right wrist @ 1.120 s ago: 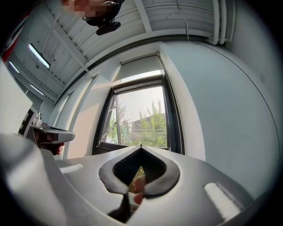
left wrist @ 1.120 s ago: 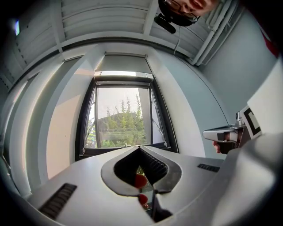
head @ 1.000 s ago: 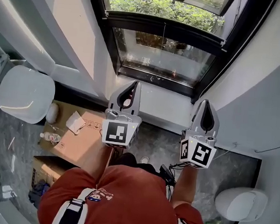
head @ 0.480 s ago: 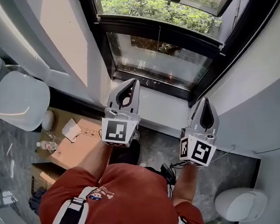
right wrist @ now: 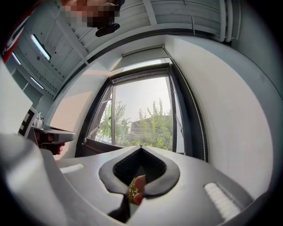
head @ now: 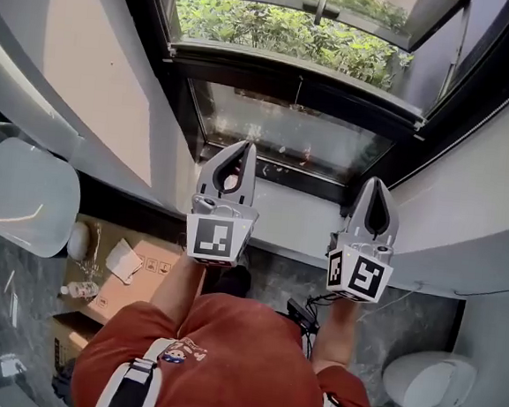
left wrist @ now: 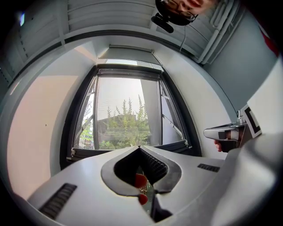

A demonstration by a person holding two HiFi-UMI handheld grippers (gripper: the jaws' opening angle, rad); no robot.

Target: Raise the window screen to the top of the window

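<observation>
The left gripper (head: pixel 241 146) points at the window (head: pixel 287 135), its jaws pressed together with nothing between them; the right gripper (head: pixel 374 182), just to its right, is likewise closed and empty; neither touches the window. The window screen (head: pixel 292 76) has its dark bottom rail low across the opening, beyond both tips; a thin cord (head: pixel 297 91) hangs from the rail's middle; greenery (head: pixel 279 23) shows above it. A cardboard box (head: pixel 133 272) sits on the floor at near left.
</observation>
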